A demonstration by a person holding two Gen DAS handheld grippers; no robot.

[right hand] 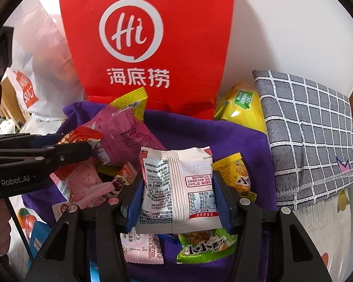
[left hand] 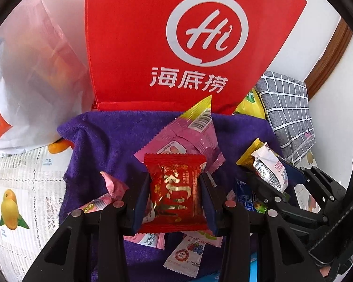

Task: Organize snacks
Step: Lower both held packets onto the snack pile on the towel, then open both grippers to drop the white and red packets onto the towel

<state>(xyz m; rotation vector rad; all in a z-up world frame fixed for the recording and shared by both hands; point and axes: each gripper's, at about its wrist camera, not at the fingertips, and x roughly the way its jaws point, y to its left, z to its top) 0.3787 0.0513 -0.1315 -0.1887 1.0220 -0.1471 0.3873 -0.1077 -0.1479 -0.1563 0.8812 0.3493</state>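
1. Your left gripper (left hand: 175, 196) is clamped on a red snack packet (left hand: 174, 192), its blue pads pressing both sides, and the packet sits upright between them above the purple towel (left hand: 106, 141).
2. Your right gripper (right hand: 177, 199) has its own catch: a white snack packet (right hand: 176, 188), printed back facing the camera, squeezed between the two fingers.
3. From the left wrist view, that right gripper (left hand: 274, 176) shows at the right edge, just beside yours, the white packet (left hand: 268, 169) poking up from it.
4. From the right wrist view, your left gripper (right hand: 82, 151) comes in from the left with the red packet (right hand: 78, 137) at its tips.
5. Under both grippers the rest of the snacks lie scattered on the towel: a large pink pouch (left hand: 188, 138) just behind the red packet, a green packet (right hand: 204, 246) below the white one, and a yellow bar (right hand: 237, 178) touching the right finger's outer side.
6. Behind the towel stands a red paper bag (right hand: 148, 35) against the wall, a white plastic bag (left hand: 28, 77) to its left.
7. To the right, a grey checked cloth (right hand: 313, 136) lies on the bench (left hand: 16, 188), a yellow pack (right hand: 242, 108) wedged between it and the red bag.
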